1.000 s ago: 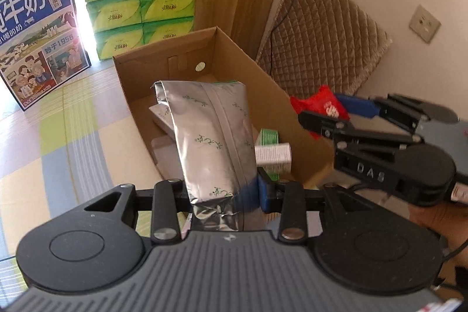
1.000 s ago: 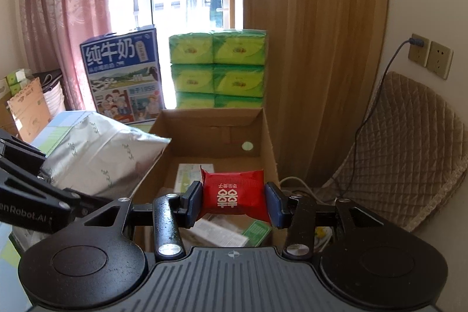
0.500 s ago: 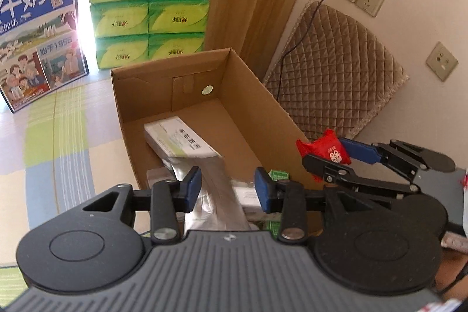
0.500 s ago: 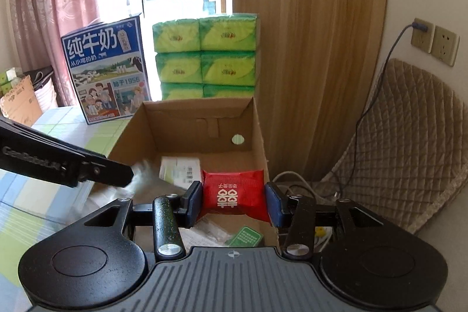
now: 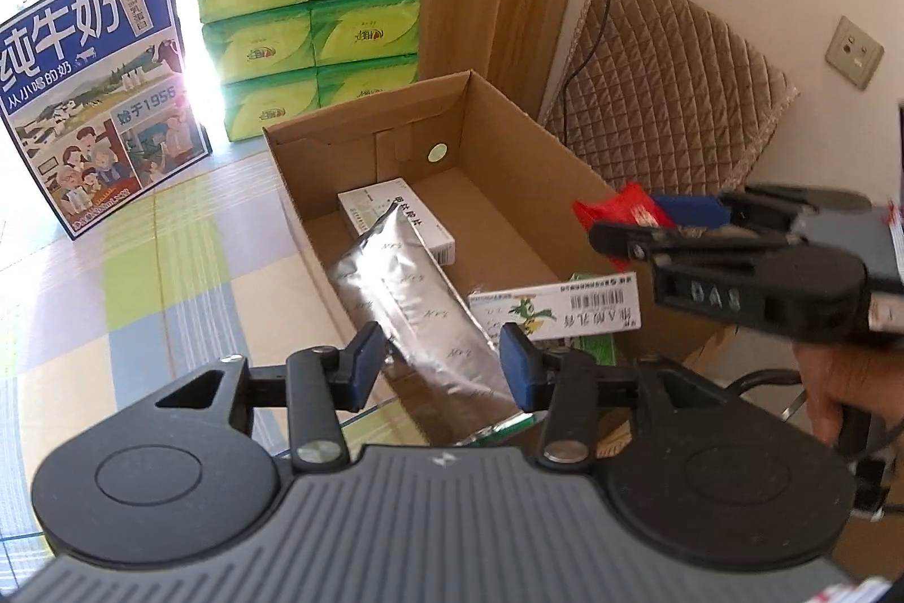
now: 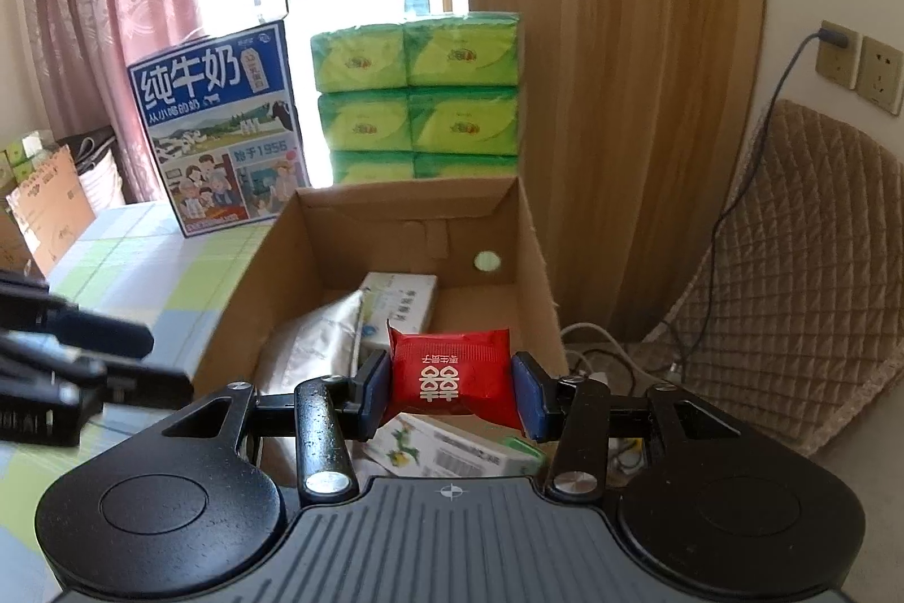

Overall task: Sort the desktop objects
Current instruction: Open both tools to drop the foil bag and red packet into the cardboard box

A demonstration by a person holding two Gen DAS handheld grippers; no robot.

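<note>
Inside the open cardboard box (image 5: 497, 162) a silver foil pouch (image 5: 418, 298) is seen lying at a slant, its long axis running from the near left corner toward the far wall, its far end resting on a white flat carton (image 5: 395, 221) that is set on the box floor. A second white carton with green print and a barcode (image 5: 556, 309) lies near the front right of the box, its long axis crosswise. The left gripper (image 5: 443, 368) is held just above the pouch's near end with its jaws spread apart and nothing clamped between them. The right gripper (image 6: 451, 391) is poised over the front of the box, its jaws closed on a red packet (image 6: 452, 374), which is held by its short ends so that its long axis runs from side to side. Behind the box, on the checked table (image 5: 169, 275), a blue milk carton (image 5: 96, 94) and stacked green tissue packs (image 5: 311, 21) are seen.
</note>
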